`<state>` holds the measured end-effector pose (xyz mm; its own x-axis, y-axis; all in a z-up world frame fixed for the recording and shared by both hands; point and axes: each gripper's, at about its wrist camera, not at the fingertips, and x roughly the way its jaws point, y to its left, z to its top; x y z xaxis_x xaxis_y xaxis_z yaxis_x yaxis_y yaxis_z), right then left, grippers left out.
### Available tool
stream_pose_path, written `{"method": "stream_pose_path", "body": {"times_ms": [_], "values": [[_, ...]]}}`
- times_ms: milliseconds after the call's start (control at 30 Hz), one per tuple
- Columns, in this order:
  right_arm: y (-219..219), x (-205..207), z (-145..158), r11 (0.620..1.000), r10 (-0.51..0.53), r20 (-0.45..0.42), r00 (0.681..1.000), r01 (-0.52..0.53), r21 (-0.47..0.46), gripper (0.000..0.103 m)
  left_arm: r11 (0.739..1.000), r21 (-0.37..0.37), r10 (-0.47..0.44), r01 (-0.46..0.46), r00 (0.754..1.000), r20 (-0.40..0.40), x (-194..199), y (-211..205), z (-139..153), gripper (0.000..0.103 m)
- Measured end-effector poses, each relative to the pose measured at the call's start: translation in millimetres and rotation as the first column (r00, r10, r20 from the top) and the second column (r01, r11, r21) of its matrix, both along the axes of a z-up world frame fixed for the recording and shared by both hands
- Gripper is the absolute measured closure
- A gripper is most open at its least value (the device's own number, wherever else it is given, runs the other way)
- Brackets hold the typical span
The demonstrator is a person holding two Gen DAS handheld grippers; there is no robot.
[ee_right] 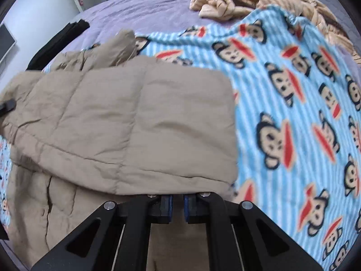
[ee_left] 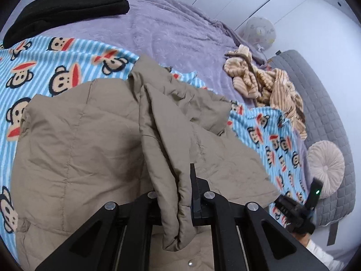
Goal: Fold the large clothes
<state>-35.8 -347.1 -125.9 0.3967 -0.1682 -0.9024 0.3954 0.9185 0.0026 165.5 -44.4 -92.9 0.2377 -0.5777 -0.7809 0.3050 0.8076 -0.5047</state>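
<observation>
Left wrist view: the left gripper is clamped on a hanging fold of the tan quilted jacket. The pinched cloth runs up and away from the fingers toward the far side, then drapes back below them. The jacket body spreads to the left and far of this grip, lying on the monkey-print blanket that covers the bed.

Right wrist view: the right gripper shows a narrow gap between its blue pads, with the near edge of the jacket directly ahead of them. Whether cloth is pinched there cannot be told, as the edge hides the fingertips.

Governing relation: the folded panel extends far and left from the right gripper, its long axis running left to right across the view. The left gripper holds the raised portion, so it is judged the arm positioned to carry the next fold across the body.

View differences:
- Only the left view shows the black garment at the far left, the round cushion and the right gripper's body at the right edge.
- Only the right view shows the flat top panel and the open blanket area to its right.
- Both show the striped beige garment heaped at the far side.
</observation>
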Motion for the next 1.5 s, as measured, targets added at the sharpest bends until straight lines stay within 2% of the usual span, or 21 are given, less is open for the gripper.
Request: {"method": "stream_pose_path", "body": {"times_ms": [100, 167, 267, 333, 433, 467, 500, 633, 700, 767, 867, 933, 1000, 1033, 1100, 1133, 1200, 1267, 1367, 1500], "values": [[-13.6, -0.3, 10.9, 0.999, -0.003, 0.042, 0.999, 0.005, -0.044, 0.100, 0.993, 0.112, -0.019, 0.024, 0.999, -0.045, -7.2, -5.0, -38.2, 0.092], [-16.9, 4.5, -2.7, 0.998, 0.019, -0.002, 1.000, -0.019, -0.066, 0.100, 0.988, 0.154, -0.018, 0.027, 0.998, -0.060, -10.6, -5.2, -63.1, 0.092], [-20.9, 9.1, -34.9, 0.998, 0.033, -0.070, 0.997, -0.037, -0.055, 0.101, 0.988, 0.156, -0.006, 0.013, 0.999, -0.049, -11.1, -5.1, -68.9, 0.091], [-23.9, 7.1, -43.8, 0.999, 0.022, -0.062, 0.998, -0.024, -0.036, 0.101, 0.981, 0.194, -0.001, 0.007, 0.999, -0.033, -11.4, -3.9, -61.3, 0.088], [-21.4, 6.0, -41.3, 0.999, 0.011, -0.061, 0.998, -0.013, -0.039, 0.101, 0.952, 0.306, 0.016, -0.023, 1.000, 0.025, -13.0, 4.8, -49.1, 0.066], [-20.0, 5.1, -39.6, 0.999, 0.011, -0.065, 0.998, -0.014, -0.037, 0.101, 0.941, 0.336, 0.033, -0.046, 0.998, 0.044, -13.8, 11.1, -43.8, 0.052], [-19.6, 4.0, -36.8, 1.000, 0.012, -0.071, 0.997, -0.014, -0.027, 0.101, 0.932, 0.355, 0.049, -0.068, 0.997, 0.061, -14.4, 18.5, -38.8, 0.047], [-10.9, -20.5, -15.7, 0.999, 0.017, -0.077, 0.997, -0.015, 0.031, 0.095, 0.913, 0.380, 0.113, -0.147, 0.987, 0.111, -17.2, 50.0, -20.3, 0.047], [3.5, -36.0, -9.8, 0.997, 0.057, -0.104, 0.993, -0.052, 0.048, 0.095, 0.922, 0.354, 0.118, -0.156, 0.985, 0.127, -19.8, 56.5, -9.8, 0.047], [17.5, -54.3, 2.1, 0.995, 0.097, -0.086, 0.992, -0.094, 0.031, 0.095, 0.934, 0.326, 0.103, -0.145, 0.985, 0.141, -22.0, 51.8, -1.8, 0.047], [13.4, -61.9, 26.3, 0.996, 0.089, -0.008, 0.996, -0.089, -0.010, 0.095, 0.954, 0.285, 0.056, -0.091, 0.990, 0.128, -24.5, 26.9, 0.1, 0.047], [-3.6, -49.5, 37.1, 0.999, 0.043, 0.040, 0.998, -0.044, 0.009, 0.095, 0.958, 0.280, 0.032, -0.065, 0.992, 0.118, -24.0, -2.8, -5.7, 0.047], [-19.5, -29.7, 38.3, 0.997, 0.018, 0.067, 0.998, -0.023, 0.068, 0.095, 0.944, 0.325, 0.015, -0.059, 0.991, 0.136, -25.9, -23.1, -15.5, 0.047], [-22.6, -18.7, 38.4, 0.995, 0.031, 0.083, 0.996, -0.038, 0.087, 0.095, 0.929, 0.364, 0.018, -0.074, 0.988, 0.154, -25.1, -28.8, -22.4, 0.047], [-21.9, 7.1, 31.5, 0.992, 0.091, 0.086, 0.992, -0.098, 0.084, 0.095, 0.901, 0.423, 0.033, -0.099, 0.987, 0.160, -18.0, -31.2, -42.3, 0.047], [-22.2, 18.9, 24.7, 0.990, 0.113, 0.074, 0.991, -0.119, 0.080, 0.095, 0.901, 0.422, 0.049, -0.102, 0.990, 0.134, -11.0, -28.1, -54.9, 0.047], [-27.7, 35.1, 3.8, 0.990, 0.123, 0.028, 0.992, -0.124, 0.059, 0.095, 0.922, 0.372, 0.059, -0.103, 0.990, 0.127, -3.3, -22.5, -68.9, 0.047], [-41.8, 39.2, -24.1, 0.993, 0.083, -0.012, 0.997, -0.081, 0.081, 0.096, 0.925, 0.371, 0.031, -0.085, 0.988, 0.149, 0.9, -26.5, -74.1, 0.047], [-56.7, 31.6, -48.9, 0.986, 0.006, 0.030, 1.000, -0.011, 0.165, 0.096, 0.914, 0.398, 0.000, -0.073, 0.984, 0.181, 1.1, -33.6, -79.5, 0.047], [-44.2, 30.3, -53.8, 0.996, 0.010, 0.044, 0.999, -0.014, 0.087, 0.096, 0.904, 0.419, 0.005, -0.084, 0.982, 0.186, -3.4, -32.8, -72.3, 0.047]]}}
